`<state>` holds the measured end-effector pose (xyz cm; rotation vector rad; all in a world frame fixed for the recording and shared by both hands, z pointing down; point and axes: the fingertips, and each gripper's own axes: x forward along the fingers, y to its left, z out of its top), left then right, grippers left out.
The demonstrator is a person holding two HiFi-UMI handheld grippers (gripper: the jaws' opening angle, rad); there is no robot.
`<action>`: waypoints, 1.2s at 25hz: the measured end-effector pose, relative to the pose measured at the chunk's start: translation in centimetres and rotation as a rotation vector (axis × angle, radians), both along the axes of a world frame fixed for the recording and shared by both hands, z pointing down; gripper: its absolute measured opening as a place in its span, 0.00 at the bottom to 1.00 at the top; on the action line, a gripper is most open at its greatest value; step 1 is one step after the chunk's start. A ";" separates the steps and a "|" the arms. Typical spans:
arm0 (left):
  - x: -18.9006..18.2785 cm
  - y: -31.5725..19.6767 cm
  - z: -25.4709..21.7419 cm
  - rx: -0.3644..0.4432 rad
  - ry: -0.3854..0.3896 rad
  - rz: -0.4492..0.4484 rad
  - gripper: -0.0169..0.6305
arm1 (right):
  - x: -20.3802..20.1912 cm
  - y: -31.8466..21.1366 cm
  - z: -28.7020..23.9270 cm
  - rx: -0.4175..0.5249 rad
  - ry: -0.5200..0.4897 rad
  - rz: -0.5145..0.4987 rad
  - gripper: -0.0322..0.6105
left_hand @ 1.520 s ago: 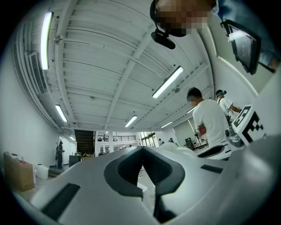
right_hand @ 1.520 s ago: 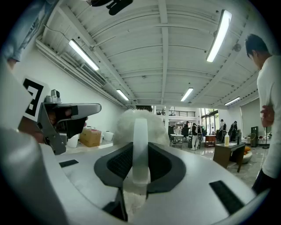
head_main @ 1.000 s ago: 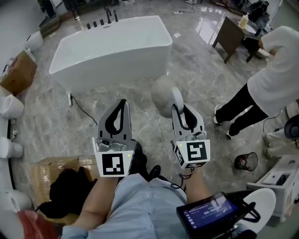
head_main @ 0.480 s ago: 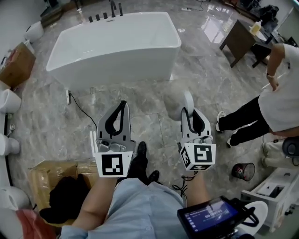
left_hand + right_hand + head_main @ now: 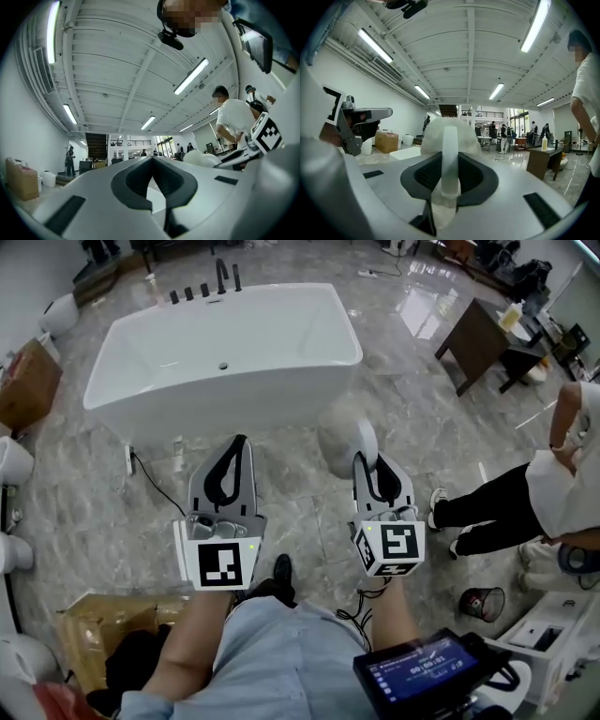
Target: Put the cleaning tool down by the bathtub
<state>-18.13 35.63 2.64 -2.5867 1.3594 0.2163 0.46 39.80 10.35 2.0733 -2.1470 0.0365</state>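
A white freestanding bathtub [image 5: 225, 357] stands on the marble floor ahead of me. My right gripper [image 5: 368, 461] is shut on the white handle of a fluffy cleaning tool [image 5: 342, 437], whose pale round head hangs over the floor just in front of the tub's right corner. In the right gripper view the cleaning tool's handle [image 5: 449, 154] stands upright between the jaws with the fluffy head behind it. My left gripper [image 5: 238, 444] is shut with nothing in it, level with the right one and near the tub's front wall. The left gripper [image 5: 151, 161] shows closed jaw tips.
A person [image 5: 534, 498] in a white shirt stands at the right. A dark wooden table [image 5: 483, 334] is behind. A small wire bin [image 5: 481, 603] sits on the floor at right. A cardboard box [image 5: 103, 638] lies lower left. Toilets [image 5: 14, 465] line the left edge. A cable [image 5: 150, 484] trails from the tub.
The view has moved closer to the bathtub and both grippers sit nearer its front wall. The person at right has shifted further right. The right gripper still holds the cleaning tool.
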 end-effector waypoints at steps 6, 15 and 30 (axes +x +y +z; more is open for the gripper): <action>-0.7 -4.2 -0.8 0.029 0.015 -0.014 0.05 | -1.0 -5.4 -1.2 0.024 0.022 -0.032 0.20; -1.4 -8.6 0.3 0.002 0.016 -0.037 0.05 | -1.2 -10.0 -0.9 0.022 0.028 -0.045 0.20; 5.8 -20.2 4.8 -0.074 -0.059 -0.090 0.05 | 6.2 -22.1 3.9 -0.040 -0.028 -0.091 0.20</action>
